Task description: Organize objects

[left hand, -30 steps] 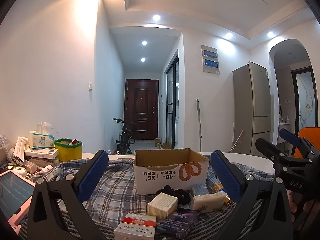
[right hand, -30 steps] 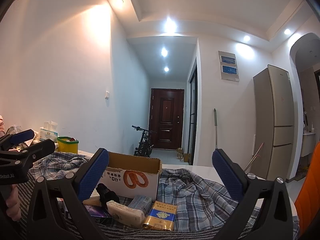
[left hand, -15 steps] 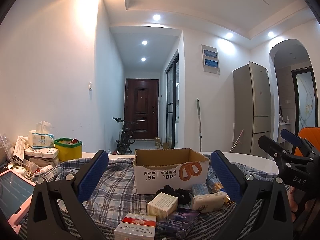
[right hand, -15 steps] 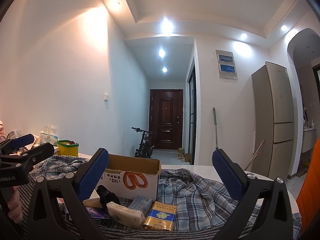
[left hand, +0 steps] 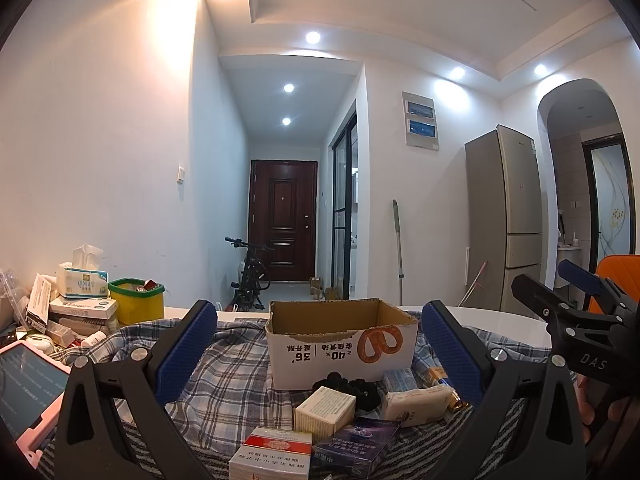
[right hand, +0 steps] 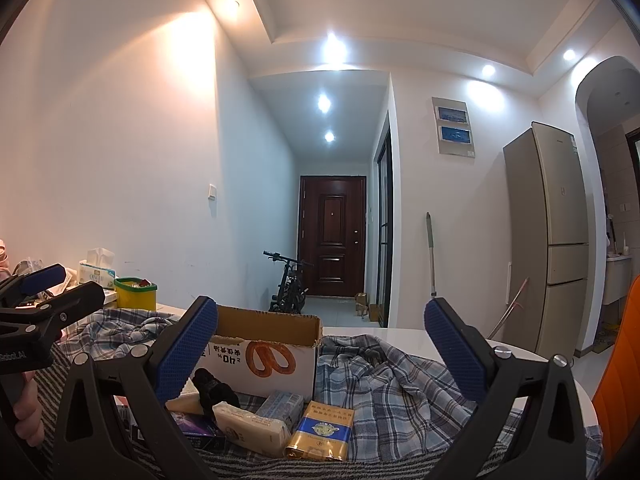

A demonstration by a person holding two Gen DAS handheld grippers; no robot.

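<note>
Above the small packets (left hand: 325,408), both tongs (left hand: 318,350) (right hand: 320,350) wide apart, empty.

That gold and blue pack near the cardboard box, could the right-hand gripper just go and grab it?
Probably yes. The gold and blue pack lies on top of the cloth, in front of the right gripper, whose jaws stand wide open and empty. Nothing covers it; only the pale packet sits close on one side.
</note>
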